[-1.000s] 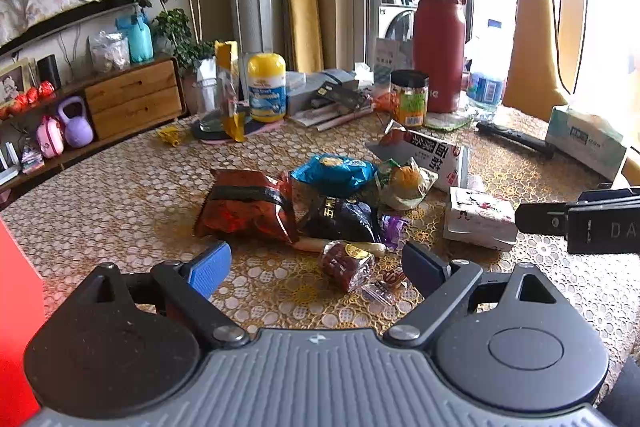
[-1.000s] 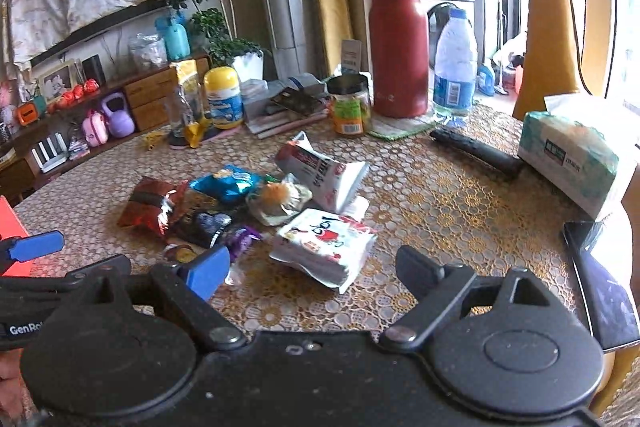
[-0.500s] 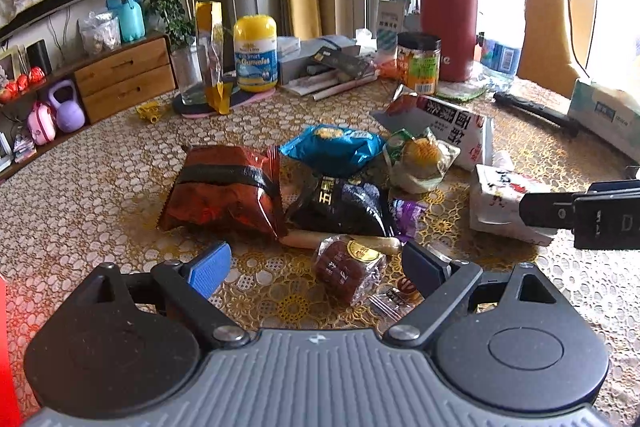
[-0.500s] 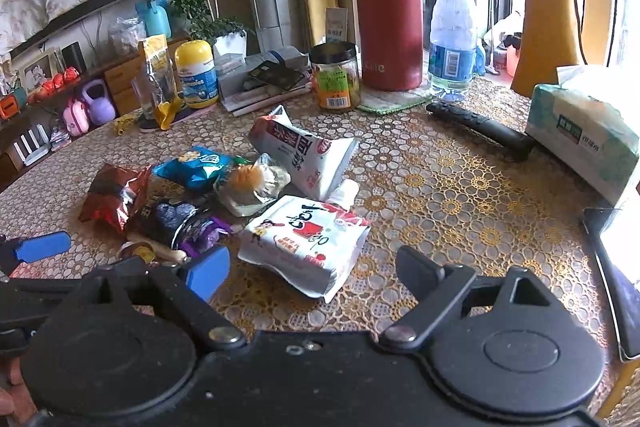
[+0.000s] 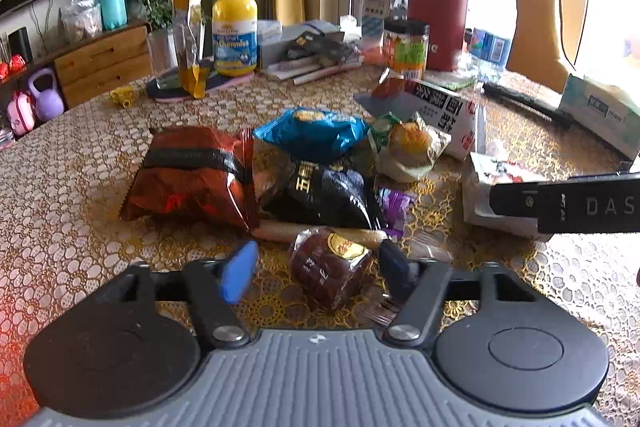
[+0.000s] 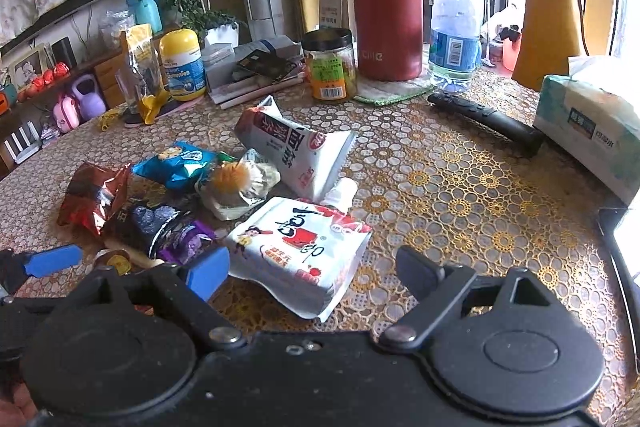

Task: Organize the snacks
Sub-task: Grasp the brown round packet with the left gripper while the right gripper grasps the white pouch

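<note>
A heap of snack packs lies on the lace-covered table (image 5: 72, 163). My left gripper (image 5: 316, 269) is open, its fingers on either side of a small dark red wrapped snack (image 5: 328, 267) with a gold sticker. Behind it lie a sausage stick (image 5: 280, 230), a black pack (image 5: 328, 193), a red-brown pack (image 5: 192, 175), a blue pack (image 5: 312, 133) and a clear-wrapped bun (image 5: 408, 147). My right gripper (image 6: 316, 271) is open over the near edge of a white and red pack (image 6: 296, 247). A larger white pack (image 6: 296, 151) lies behind it.
At the back of the table stand a red thermos (image 6: 386, 3), a water bottle (image 6: 454, 27), a jar (image 6: 330, 65), a yellow-lidded tub (image 6: 182, 65) and papers (image 6: 256, 75). A remote (image 6: 486, 123) and a tissue pack (image 6: 592, 123) lie right. A phone (image 6: 624, 247) lies at the right edge.
Both grippers have moved forward and down toward the snacks. The left fingers now flank the dark red snack and stand closer together; the right fingers reach the white and red pack.
</note>
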`<state>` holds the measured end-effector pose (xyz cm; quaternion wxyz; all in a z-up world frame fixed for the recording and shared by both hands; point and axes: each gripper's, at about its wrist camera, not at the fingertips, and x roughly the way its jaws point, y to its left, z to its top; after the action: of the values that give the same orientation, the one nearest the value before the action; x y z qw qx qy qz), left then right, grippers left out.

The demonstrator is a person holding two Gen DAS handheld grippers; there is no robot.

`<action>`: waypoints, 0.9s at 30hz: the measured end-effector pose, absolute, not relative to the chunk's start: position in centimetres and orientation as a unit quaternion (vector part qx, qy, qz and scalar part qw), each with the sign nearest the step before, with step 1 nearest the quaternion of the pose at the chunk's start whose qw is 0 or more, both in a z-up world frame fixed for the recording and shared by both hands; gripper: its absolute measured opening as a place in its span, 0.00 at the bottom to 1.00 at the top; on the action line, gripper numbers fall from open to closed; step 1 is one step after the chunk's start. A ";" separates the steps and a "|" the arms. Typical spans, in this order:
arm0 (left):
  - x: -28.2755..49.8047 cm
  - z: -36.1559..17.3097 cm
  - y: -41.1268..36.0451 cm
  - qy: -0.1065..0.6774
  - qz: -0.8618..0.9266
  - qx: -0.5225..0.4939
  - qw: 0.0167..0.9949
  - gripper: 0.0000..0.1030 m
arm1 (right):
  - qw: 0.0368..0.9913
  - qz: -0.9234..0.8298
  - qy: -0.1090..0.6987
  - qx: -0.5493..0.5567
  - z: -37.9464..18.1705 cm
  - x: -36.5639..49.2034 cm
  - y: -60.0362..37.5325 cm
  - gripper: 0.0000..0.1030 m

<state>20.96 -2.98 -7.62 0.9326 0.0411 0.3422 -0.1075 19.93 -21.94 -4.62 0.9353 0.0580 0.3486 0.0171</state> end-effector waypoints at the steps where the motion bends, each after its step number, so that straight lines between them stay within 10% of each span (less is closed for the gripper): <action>1: 21.0 -7.7 -3.0 0.343 -0.109 0.040 0.932 0.56 | 0.935 0.016 0.350 0.058 -4.7 20.1 -21.9 0.88; 5: 20.8 -7.7 -3.0 0.338 -0.113 0.041 0.934 0.39 | 0.934 0.014 0.353 0.057 -5.1 20.7 -21.6 0.88; 17: 19.6 -7.1 -2.5 0.333 -0.099 0.042 0.937 0.38 | 0.930 0.003 0.364 0.052 -6.4 22.2 -20.4 0.93; 27: 18.4 -6.3 -1.9 0.324 -0.091 0.040 0.941 0.38 | 0.937 0.009 0.344 0.062 -6.4 21.0 -20.3 0.77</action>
<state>18.44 -1.85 -6.26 0.9407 0.0403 0.3244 -0.0907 21.00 -20.25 -6.42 0.9369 0.0618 0.3441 0.0095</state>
